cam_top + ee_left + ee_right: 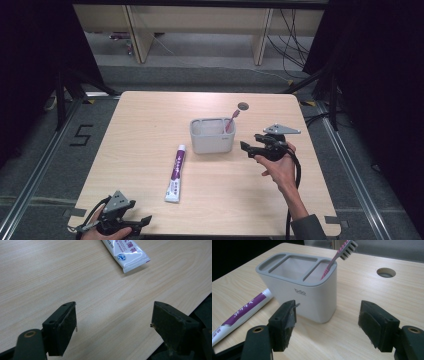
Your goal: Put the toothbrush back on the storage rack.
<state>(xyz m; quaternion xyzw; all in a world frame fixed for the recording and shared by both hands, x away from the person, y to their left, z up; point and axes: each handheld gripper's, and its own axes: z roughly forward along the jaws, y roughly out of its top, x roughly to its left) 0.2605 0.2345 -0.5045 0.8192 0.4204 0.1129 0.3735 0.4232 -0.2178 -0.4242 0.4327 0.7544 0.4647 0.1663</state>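
High view: on a pale wooden table (150, 130), a white plastic holder with a grey rim (212, 135) has a pink toothbrush (232, 120) standing in its right compartment, and a white-and-purple toothpaste tube (176, 173) lies just left. The right gripper (248, 147), jaws open and empty, sits beside the holder, apparently done placing the brush. The left gripper (145, 220), also open and empty, rests near the tube's flat end; fetching the tube seems next.
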